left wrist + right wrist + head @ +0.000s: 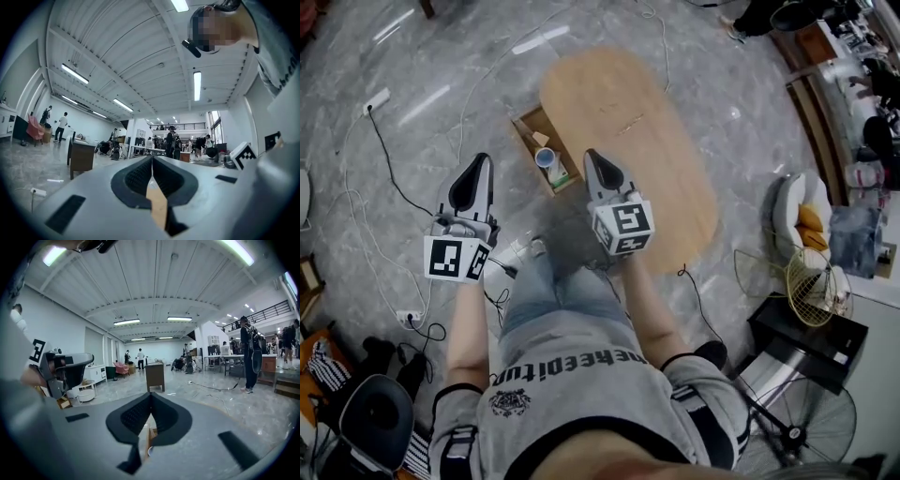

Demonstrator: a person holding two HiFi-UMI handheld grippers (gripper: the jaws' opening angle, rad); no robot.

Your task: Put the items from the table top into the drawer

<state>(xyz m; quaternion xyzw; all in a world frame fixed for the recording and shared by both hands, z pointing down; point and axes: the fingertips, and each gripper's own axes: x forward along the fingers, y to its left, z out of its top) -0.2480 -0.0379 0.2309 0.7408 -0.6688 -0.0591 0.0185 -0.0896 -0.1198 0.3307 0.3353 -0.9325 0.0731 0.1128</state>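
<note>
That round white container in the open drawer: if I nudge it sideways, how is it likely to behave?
The white container looks round-bodied, so it would probably roll or spin rather than slide cleanly. It seems small and plastic, so it is likely light and not fragile. The walls of the drawer stand close around it, so it should not travel far.

Bright, even light falls from ceiling strip lights, whose reflections streak as glare across the polished floor, while the wooden counter looks matt and shadows are faint. Both gripper views bend strongly at the edges, with black vignetted corners and blurred near foreground.
</note>
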